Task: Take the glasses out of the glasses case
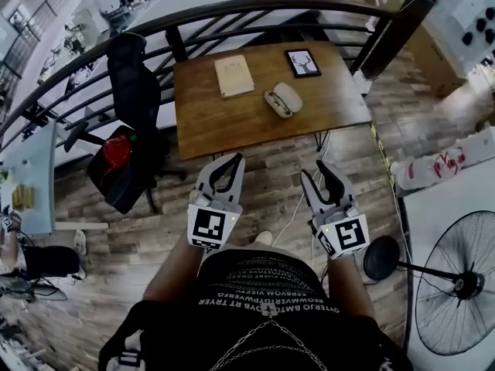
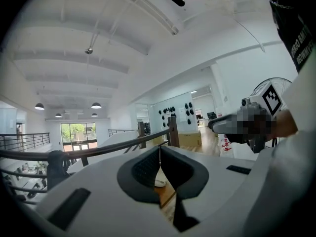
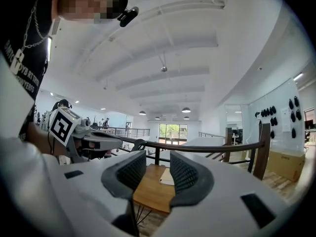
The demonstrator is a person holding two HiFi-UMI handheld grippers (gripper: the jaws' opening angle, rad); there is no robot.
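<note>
Black ribbed fingers of the left gripper are pressed together at the tips, with nothing between them. The right gripper has its fingers spread and the gap empty; only the wooden tabletop shows through it. Both grippers are at lower centre of the head view, well apart from the tabletop. The glasses case lies at upper centre on the tabletop, apparently open, near a cream notebook and a black-framed picture. The glasses appear to sit in its left half, but this is too small to confirm. Assessment: extraction not begun. Approach, grasp and lift-out are all outstanding.
</note>
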